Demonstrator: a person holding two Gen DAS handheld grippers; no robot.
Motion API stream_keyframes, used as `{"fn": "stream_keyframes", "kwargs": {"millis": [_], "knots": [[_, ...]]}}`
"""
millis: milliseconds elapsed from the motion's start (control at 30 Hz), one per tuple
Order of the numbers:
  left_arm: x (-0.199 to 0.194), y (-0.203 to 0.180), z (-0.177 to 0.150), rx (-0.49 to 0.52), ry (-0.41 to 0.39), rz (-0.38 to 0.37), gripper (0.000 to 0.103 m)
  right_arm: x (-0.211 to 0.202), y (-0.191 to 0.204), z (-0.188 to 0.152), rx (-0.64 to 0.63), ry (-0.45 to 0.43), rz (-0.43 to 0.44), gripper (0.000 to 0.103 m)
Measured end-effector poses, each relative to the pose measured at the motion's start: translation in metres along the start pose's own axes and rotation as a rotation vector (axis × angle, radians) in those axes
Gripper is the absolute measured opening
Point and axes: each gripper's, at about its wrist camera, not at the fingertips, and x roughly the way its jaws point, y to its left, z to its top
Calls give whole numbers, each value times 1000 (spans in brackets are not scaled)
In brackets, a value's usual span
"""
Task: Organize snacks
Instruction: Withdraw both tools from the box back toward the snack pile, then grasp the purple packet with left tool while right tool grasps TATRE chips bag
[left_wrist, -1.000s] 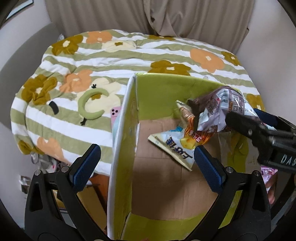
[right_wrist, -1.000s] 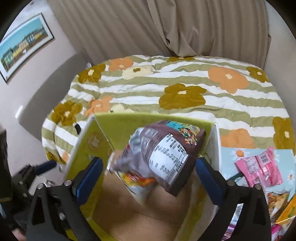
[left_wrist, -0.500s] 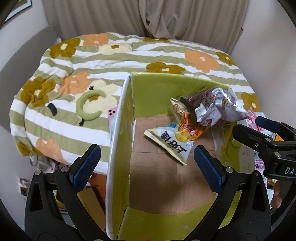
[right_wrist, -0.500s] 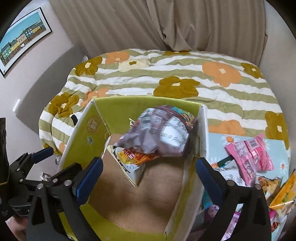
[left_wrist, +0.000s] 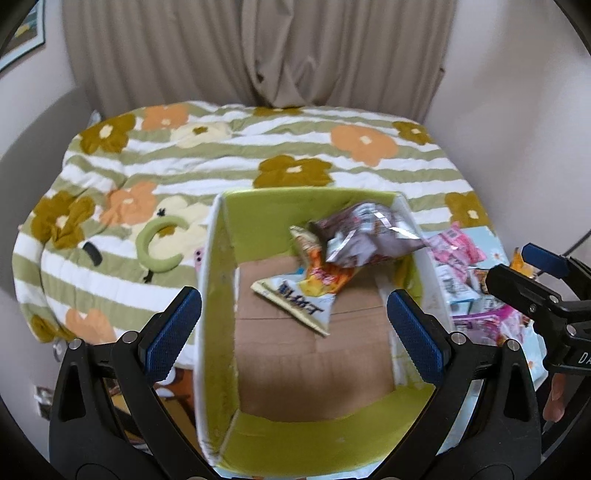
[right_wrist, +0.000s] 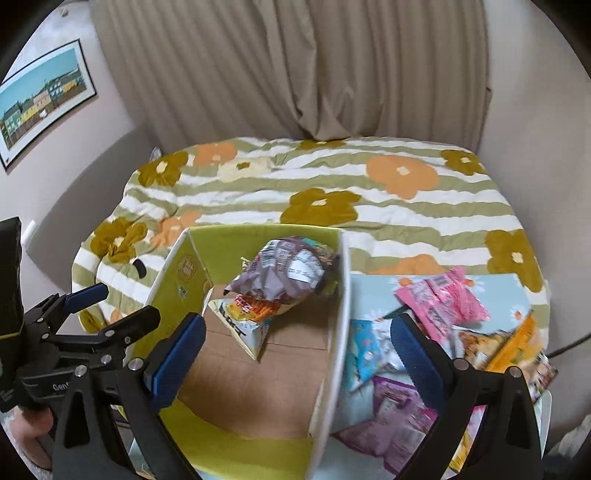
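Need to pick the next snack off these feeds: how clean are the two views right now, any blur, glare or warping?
Left wrist view: box and brown packet sharp, foil glints on the packet; fisheye bends the bed edges. Right wrist view: slight motion smear on the loose snack pile, print unreadable; soft even light, no hard shadows.

A bed (left_wrist: 229, 173) under a green-striped floral quilt (right_wrist: 369, 221) carries an open green cardboard box (left_wrist: 218, 295), a pale blue mat (right_wrist: 498, 288) strewn with snack packets (right_wrist: 443, 302), and a green C-shaped cushion (left_wrist: 159, 243).
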Motion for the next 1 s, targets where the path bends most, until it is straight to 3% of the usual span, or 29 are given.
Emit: {"fn": "stream_keyframes", "kwargs": {"millis": [233,433,700,1000], "knots": [[-16,-56,-1,59,-32,-39,100,-44,-45,-12,46,-78,-69,100],[-23,-122,-12,75,-49,-54,100,-84,-116,-26,46,-131,-115,100],[-8,-216,-48,40,12,-40,100,-105,-206,-47,17,-97,-112,100],[43,-266,-72,27,132,15,100,-83,-262,-62,-74,-26,-41,100]]}}
